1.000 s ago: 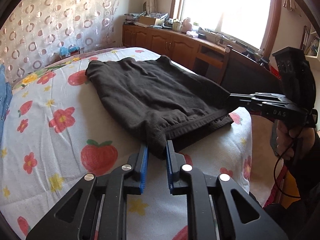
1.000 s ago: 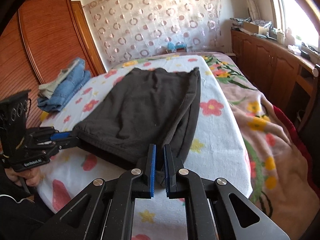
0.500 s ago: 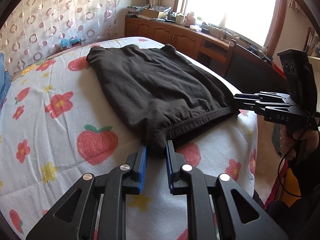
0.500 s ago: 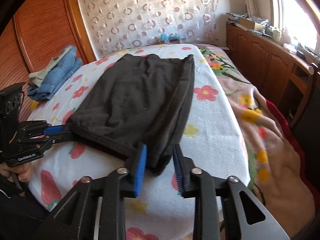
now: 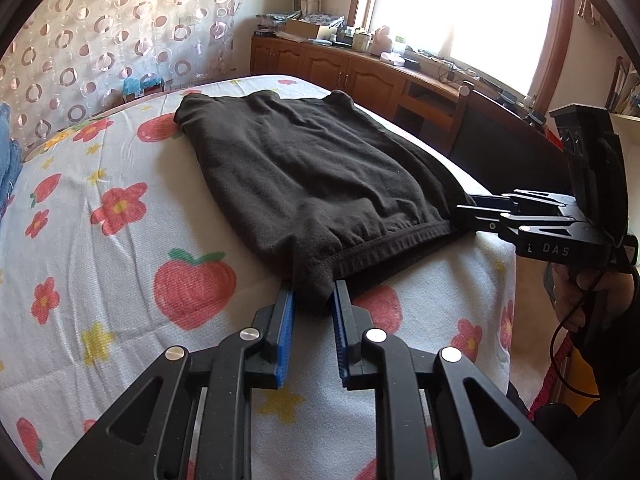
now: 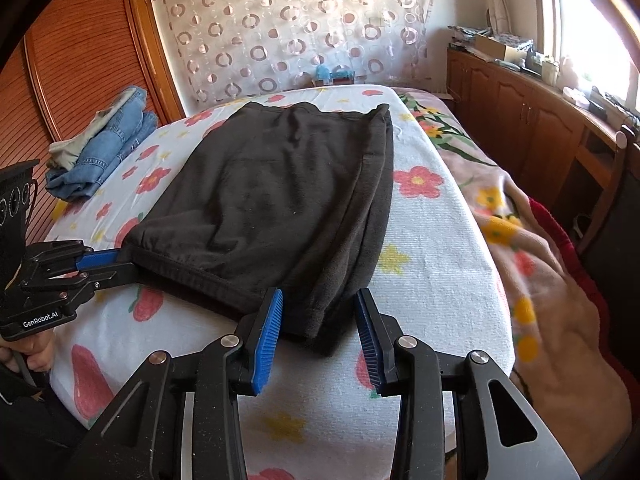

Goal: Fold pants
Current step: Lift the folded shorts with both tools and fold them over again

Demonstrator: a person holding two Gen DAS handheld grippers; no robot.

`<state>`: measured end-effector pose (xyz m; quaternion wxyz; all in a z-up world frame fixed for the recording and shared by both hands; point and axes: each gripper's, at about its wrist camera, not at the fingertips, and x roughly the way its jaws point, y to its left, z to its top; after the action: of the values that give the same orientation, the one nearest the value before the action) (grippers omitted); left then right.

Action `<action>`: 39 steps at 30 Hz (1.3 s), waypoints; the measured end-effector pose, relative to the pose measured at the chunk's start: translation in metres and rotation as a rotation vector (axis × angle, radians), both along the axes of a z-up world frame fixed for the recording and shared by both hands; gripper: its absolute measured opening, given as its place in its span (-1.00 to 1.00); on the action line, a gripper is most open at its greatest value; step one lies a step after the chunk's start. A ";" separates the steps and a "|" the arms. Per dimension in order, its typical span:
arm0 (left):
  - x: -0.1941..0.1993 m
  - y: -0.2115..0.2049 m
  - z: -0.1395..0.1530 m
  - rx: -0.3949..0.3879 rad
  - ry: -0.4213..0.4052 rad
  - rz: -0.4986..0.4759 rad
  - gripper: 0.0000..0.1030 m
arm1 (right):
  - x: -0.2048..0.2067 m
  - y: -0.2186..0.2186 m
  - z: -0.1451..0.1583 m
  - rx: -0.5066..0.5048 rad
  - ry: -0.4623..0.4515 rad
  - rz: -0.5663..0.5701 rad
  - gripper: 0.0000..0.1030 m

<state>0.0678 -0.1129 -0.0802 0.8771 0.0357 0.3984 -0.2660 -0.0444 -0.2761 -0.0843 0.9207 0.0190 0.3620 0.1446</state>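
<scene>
Black pants (image 5: 312, 168) lie folded flat on the flowered bed sheet (image 5: 120, 280), the near hem toward both grippers. My left gripper (image 5: 314, 292) is shut on the near left corner of the hem, a bunch of fabric squeezed between its blue pads. In the right wrist view that left gripper (image 6: 116, 262) grips the pants (image 6: 272, 200) from the left. My right gripper (image 6: 318, 308) is opening its jaws. The near right corner lies loose between its pads (image 6: 268, 332), which stand clear of the cloth. From the left wrist view, the right gripper (image 5: 466, 210) sits at the hem's right end.
A pile of blue jeans (image 6: 104, 148) lies at the bed's far left by a wooden wardrobe (image 6: 80, 60). A flowered blanket (image 6: 540, 260) hangs off the right side. Wooden cabinets (image 6: 532, 120) run under the window. A hand (image 5: 580, 292) holds the right gripper's handle.
The right gripper's jaws went from shut on the hem corner to apart, and the corner dropped onto the sheet. The left gripper kept its hold and barely moved.
</scene>
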 end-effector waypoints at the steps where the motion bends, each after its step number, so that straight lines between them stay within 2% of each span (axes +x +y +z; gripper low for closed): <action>1: 0.000 0.000 0.000 -0.001 0.000 0.000 -0.62 | 0.000 0.000 -0.001 0.000 0.000 0.001 -0.25; 3: 0.000 0.000 0.000 0.000 0.000 0.000 -0.62 | 0.000 0.000 -0.001 0.001 0.000 0.003 -0.28; 5: 0.000 0.000 0.000 0.001 -0.001 0.000 -0.62 | -0.001 -0.001 -0.001 0.020 0.004 0.023 -0.50; 6: 0.000 0.000 0.000 0.001 -0.001 0.000 -0.62 | -0.001 -0.001 -0.001 0.028 0.006 0.030 -0.51; 9: -0.001 -0.002 0.001 0.011 -0.012 -0.002 -0.68 | -0.001 -0.003 -0.002 0.053 0.006 0.049 -0.73; 13: -0.002 -0.003 0.010 0.006 -0.042 -0.004 -0.74 | -0.002 -0.004 -0.001 0.062 -0.012 0.054 -0.80; 16: -0.004 0.001 0.031 -0.018 -0.087 -0.004 -0.74 | -0.004 -0.006 0.008 0.081 -0.039 0.064 -0.81; 20: -0.001 0.010 0.071 -0.044 -0.167 0.013 -0.75 | -0.007 -0.006 0.037 0.088 -0.116 0.084 -0.81; 29: -0.005 0.046 0.152 -0.089 -0.323 0.061 -0.76 | -0.021 0.009 0.127 0.079 -0.327 0.152 -0.82; 35: -0.019 0.070 0.185 -0.096 -0.397 0.089 -0.76 | -0.039 0.033 0.171 0.065 -0.417 0.216 -0.82; 39: -0.021 0.085 0.197 -0.094 -0.432 0.122 -0.76 | -0.045 0.048 0.187 0.067 -0.447 0.263 -0.82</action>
<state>0.0471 -0.0279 0.1169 0.9571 0.0267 0.1898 -0.2171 -0.0897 -0.2285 0.1026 0.9500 -0.0303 0.1439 0.2754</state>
